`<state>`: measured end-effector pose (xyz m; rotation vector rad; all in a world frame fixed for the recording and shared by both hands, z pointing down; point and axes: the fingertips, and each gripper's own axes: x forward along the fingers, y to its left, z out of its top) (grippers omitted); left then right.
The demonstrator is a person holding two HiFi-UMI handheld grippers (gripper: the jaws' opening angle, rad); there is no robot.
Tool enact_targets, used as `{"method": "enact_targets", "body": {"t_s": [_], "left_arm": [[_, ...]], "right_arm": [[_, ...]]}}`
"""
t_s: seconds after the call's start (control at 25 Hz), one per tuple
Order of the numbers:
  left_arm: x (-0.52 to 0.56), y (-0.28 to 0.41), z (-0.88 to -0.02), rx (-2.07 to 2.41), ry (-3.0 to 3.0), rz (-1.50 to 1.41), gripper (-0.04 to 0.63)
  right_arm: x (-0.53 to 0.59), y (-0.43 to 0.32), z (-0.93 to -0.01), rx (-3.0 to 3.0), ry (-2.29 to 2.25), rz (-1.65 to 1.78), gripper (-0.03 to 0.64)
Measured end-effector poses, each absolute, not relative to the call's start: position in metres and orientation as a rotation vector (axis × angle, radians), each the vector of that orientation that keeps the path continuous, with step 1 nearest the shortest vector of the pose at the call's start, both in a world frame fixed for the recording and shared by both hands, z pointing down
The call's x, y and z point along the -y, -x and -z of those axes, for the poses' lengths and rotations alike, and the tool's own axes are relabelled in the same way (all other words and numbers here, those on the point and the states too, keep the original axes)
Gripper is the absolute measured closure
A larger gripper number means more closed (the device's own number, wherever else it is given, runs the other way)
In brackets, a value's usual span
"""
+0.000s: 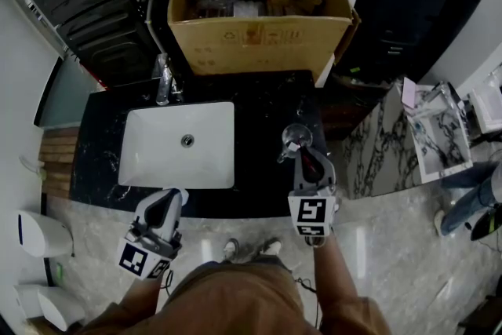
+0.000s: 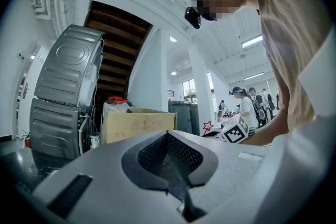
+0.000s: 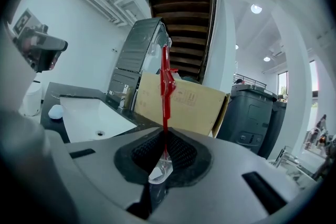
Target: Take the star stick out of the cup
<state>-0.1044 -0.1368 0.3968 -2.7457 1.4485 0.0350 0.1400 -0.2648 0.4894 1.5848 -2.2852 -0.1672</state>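
As the person stands at the front edge of the black surface, both tools point away from the body across it; the right tool has its jaws pressed onto the star stick, pinching the thin red shaft low down between the dark pads; the stick stands nearly upright out of the grip, and in the right gripper view it rises in front of the cardboard box; the left gripper view shows its red star tip beside the right tool's marker cube; a piece of clear glass shows just beneath the pads in the right gripper view; the clear cup stands upright on the surface to the right of the white sink, with the right tool's tips just at its near side; whether the lower end of the stick sits inside the cup cannot be told; the left tool is held at the front edge of the sink, well apart from the cup; its jaws are pressed together with nothing between them; a chrome faucet stands at the back rim of the sink; the cardboard box sits behind the surface, filled with mixed items; a dark bin stands to the right of the box.
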Motion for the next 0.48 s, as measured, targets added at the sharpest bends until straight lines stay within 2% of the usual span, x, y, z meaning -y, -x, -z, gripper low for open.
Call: {"method": "enact_targets", "body": {"t_s": [0.48], "left_arm": [[0.135,0.101,-0.395,-1.439,2.750,-0.049,0.594]], "right_arm": [[0.261,-0.142,-0.469,2.314,-1.616,0.186,0.606]]}}
